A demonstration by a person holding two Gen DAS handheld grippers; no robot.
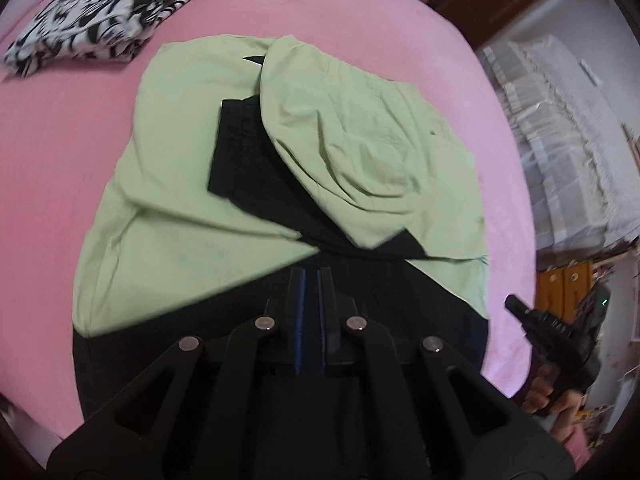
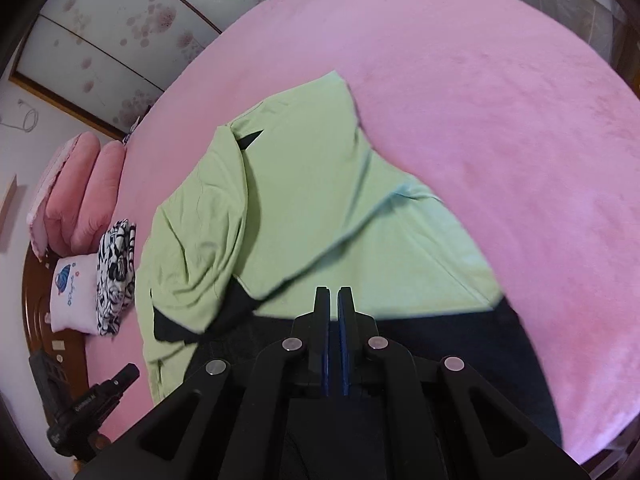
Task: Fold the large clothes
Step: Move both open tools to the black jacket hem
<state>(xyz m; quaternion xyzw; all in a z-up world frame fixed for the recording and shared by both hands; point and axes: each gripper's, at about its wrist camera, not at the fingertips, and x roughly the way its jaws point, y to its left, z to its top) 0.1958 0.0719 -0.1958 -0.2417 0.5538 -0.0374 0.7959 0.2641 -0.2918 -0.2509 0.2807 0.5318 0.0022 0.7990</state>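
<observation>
Two grippers hover with jaws nearly pressed together, gripping nothing: the left gripper (image 1: 311,276) and right gripper (image 2: 334,294). Just beyond them a green and black garment (image 1: 192,240) lies partly folded on the pink bed (image 2: 500,120), near a folded black-and-white patterned cloth (image 1: 96,16).

L gripper (image 1: 312,276) & R gripper (image 2: 334,294): jaws near-closed, nothing between.

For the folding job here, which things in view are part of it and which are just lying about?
Part of the job:
green and black garment
left hand-held gripper
right hand-held gripper
pink bed

Lying about:
black-and-white folded cloth
pink pillows
white printed cushion
</observation>
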